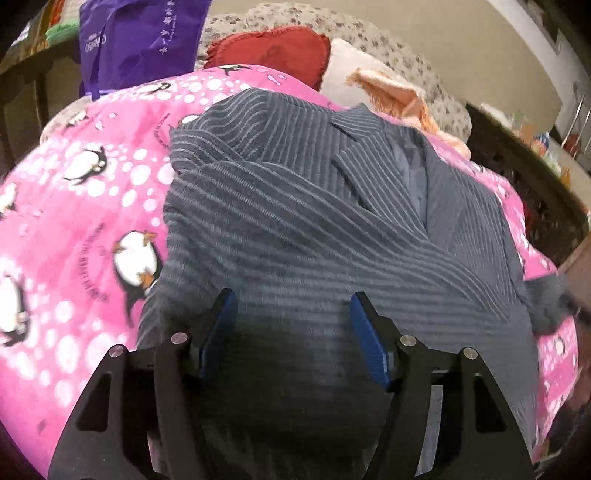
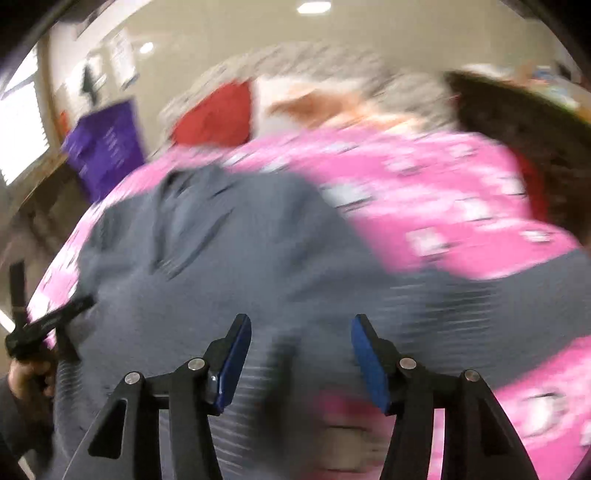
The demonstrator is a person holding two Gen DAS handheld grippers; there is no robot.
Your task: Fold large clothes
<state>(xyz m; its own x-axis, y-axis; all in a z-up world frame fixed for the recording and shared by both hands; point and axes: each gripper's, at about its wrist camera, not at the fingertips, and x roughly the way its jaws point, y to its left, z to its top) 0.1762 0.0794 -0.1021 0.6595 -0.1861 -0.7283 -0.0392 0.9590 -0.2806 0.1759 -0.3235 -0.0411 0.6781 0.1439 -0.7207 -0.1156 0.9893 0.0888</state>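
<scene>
A grey pinstriped suit jacket [image 1: 295, 221] lies front up on a pink penguin blanket [image 1: 74, 206], lapels toward the far side, one sleeve folded across its front. My left gripper [image 1: 291, 299] is open and empty just above the jacket's near part. The right wrist view is blurred. My right gripper [image 2: 301, 321] is open and empty over the jacket [image 2: 221, 258], near where its other sleeve [image 2: 498, 295] stretches right across the blanket [image 2: 443, 192]. The left gripper also shows at the left edge of the right wrist view [image 2: 33, 325].
A red heart cushion [image 1: 269, 48], a white and orange plush [image 1: 384, 88] and a grey patterned pillow [image 1: 439, 88] lie at the far end. A purple bag [image 1: 140, 33] stands at the far left. A dark furniture edge [image 1: 524, 173] runs along the right.
</scene>
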